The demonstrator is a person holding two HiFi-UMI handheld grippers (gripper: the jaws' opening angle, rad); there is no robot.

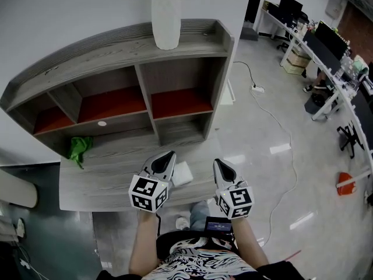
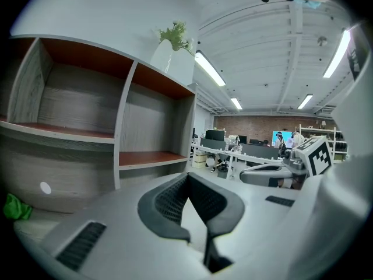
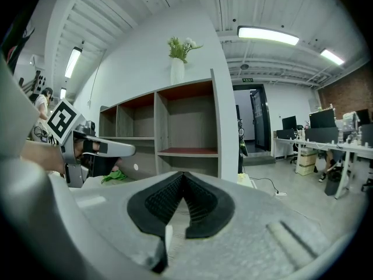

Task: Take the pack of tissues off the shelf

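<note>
The fingers [image 2: 169, 200] of the left gripper [image 2: 186, 175] are meeting at their tips with nothing between them. The fingers [image 3: 204, 206] of the right gripper [image 3: 182, 174] are likewise lying closed together and are gripping nothing. Both grippers are pointing at the shelf [image 1: 87, 51] and hovering over the front edge of the bench [image 1: 105, 179] that is standing in front of it. The left gripper [image 1: 169, 154] and the right gripper [image 1: 217, 162] are sitting side by side, a little apart.

The pack of tissues [image 1: 182, 173], a white block, is lying flat on the bench in front of the shelf. It is resting just beside the left gripper, on the side facing the right gripper. It is not sitting in any of the shelf's compartments.

Farther toward the shelf's left end, a green cloth [image 1: 78, 147] is lying crumpled on the bench at the foot of the shelf. A small white disc [image 1: 102, 123] is showing on the shelf's lower left level. A white vase [image 1: 166, 16] holding greenery is standing upright on top of the shelf. To the right of the shelf, a cable [image 1: 274, 121] is trailing across the shiny floor [image 1: 262, 174]. Well beyond it, office desks [image 1: 326, 51] with monitors are standing in a row.
</note>
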